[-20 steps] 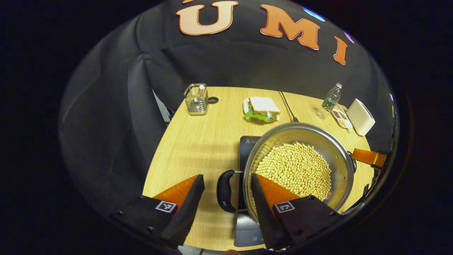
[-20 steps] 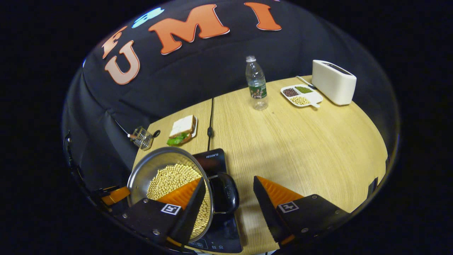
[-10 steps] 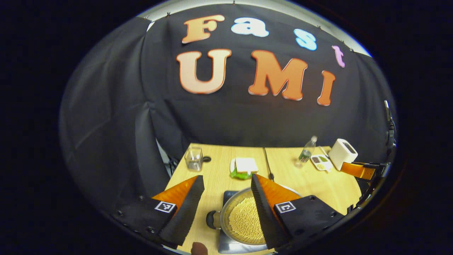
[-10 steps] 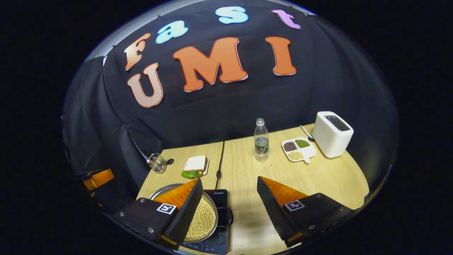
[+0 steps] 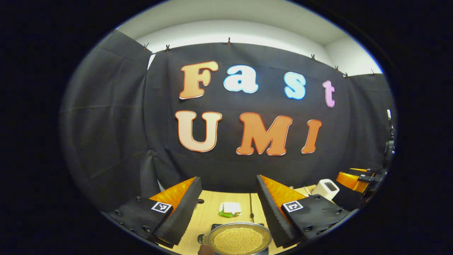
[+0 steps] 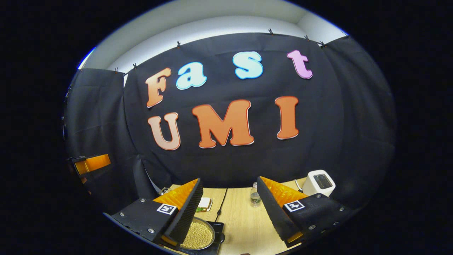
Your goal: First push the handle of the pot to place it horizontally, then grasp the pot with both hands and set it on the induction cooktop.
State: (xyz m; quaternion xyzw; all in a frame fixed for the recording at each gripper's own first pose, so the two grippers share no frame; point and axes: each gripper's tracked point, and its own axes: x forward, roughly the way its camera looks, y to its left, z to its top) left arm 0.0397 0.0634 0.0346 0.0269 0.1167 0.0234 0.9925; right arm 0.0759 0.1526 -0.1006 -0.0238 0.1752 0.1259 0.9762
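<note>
above the pot (image 5: 239, 239), empty wide-spread grippers (image 5: 226, 198)

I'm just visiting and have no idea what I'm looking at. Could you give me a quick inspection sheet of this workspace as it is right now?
Surface: wooden table, pale grain.
Job's things: steel pot full of yellow beans sits on the black induction cooktop; one handle sticks out sideways.
Clutter: sandwich on a plate, water bottle, white toaster.
Grippers: left hand-held gripper open, raised above the pot, holding nothing; right hand-held gripper open, also raised and empty.
Cables: dark cord runs across the table toward the cooktop.
Surroundings: black cloth booth wall, white ceiling above.
</note>
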